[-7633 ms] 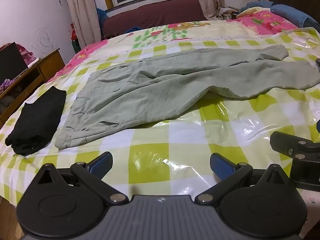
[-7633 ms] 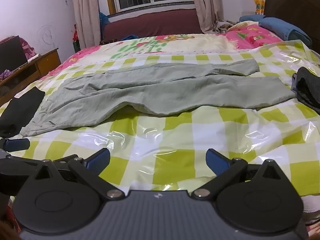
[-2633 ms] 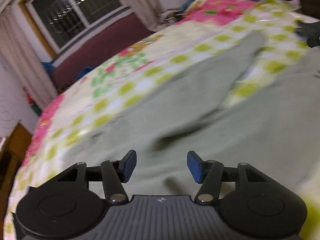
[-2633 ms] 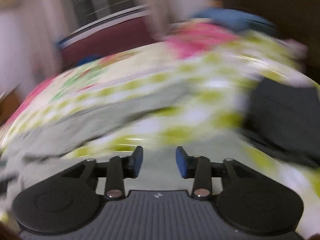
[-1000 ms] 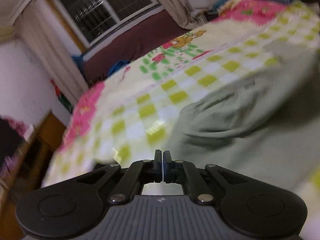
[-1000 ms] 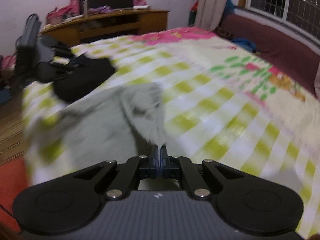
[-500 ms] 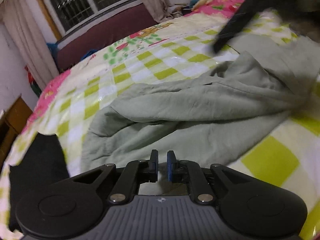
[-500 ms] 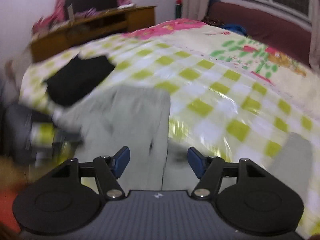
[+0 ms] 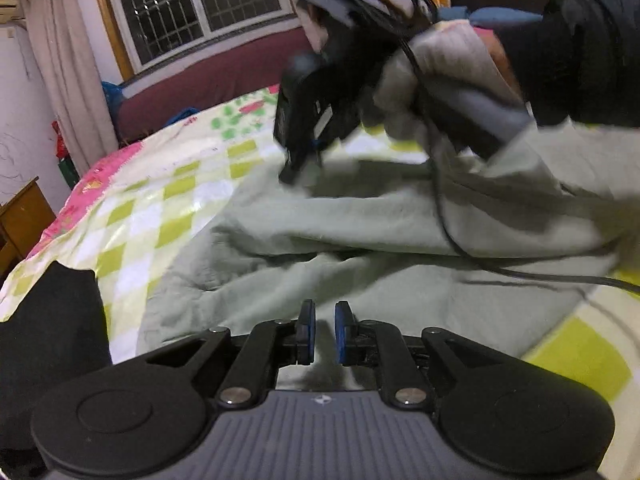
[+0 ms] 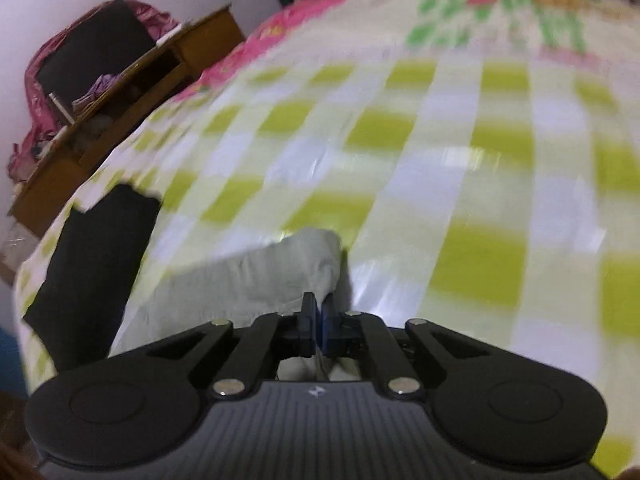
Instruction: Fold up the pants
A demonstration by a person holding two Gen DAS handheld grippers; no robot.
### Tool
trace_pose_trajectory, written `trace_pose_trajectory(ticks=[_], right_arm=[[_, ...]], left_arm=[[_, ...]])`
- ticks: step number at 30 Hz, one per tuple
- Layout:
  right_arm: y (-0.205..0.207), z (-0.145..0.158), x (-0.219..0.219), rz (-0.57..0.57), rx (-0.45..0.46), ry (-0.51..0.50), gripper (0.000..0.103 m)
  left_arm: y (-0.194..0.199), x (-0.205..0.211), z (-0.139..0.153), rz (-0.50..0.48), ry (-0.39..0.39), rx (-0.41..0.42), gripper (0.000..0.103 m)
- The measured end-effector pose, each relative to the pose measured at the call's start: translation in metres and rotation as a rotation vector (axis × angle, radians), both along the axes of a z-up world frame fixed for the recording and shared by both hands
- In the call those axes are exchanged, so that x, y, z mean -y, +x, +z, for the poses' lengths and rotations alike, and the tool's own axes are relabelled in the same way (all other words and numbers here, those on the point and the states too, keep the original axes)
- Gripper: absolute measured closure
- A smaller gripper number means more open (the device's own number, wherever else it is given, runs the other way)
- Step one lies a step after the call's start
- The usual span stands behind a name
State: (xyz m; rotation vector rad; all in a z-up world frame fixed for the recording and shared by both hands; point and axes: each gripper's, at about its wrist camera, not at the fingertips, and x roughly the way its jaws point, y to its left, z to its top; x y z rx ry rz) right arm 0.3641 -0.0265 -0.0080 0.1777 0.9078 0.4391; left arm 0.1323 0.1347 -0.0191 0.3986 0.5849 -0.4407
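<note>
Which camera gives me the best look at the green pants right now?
Left wrist: the green pants spread bunched across most of the frame. The right wrist view shows only a blurred corner of fabric by the shut right gripper.

Both cams sit right behind their own fingers, looking forward and down along them. The left one hangs low over the pale green pants (image 9: 400, 240), facing the window (image 9: 200, 4) past the fingertips (right gripper (image 9: 296, 168) shows up ahead, blurry). The right one faces the bed's (image 10: 440, 140) checked cover, very close. Both catch the pants and the black cloth (image 9: 48, 328) left of the fingers.
</note>
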Motion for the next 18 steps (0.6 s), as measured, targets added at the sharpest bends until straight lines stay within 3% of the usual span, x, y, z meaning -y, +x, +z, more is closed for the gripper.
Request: trace_pose_trajectory(ticks=[6,9,11,13,16,18], right_arm=[[0.017,0.088,-0.026,-0.029,0.327,-0.196,0.1],[-0.012,0.101,-0.06,0.097,0.451,-0.281,0.1],[-0.05,0.085,-0.087,0.233,0.503,-0.359,0.099],[-0.086,0.053,-0.106,0.343,0.461,-0.378,0.094],[-0.117,-0.005,-0.13,0.448,0.353,-0.401,0.06],[-0.126,-0.025,-0.131,0.443,0.279,-0.344,0.059]], left_arm=[[0.03,0.001,-0.002,0.074,-0.01,0.018,0.073],[0.029,-0.015,-0.002,0.139,-0.032,-0.004,0.072],[0.02,-0.031,-0.003,0.169,-0.028,-0.009,0.07],[0.005,-0.047,-0.005,0.204,0.001,-0.015,0.067],[-0.017,-0.068,-0.009,0.255,0.031,-0.049,0.066],[-0.029,-0.074,-0.008,0.267,0.036,-0.053,0.066]])
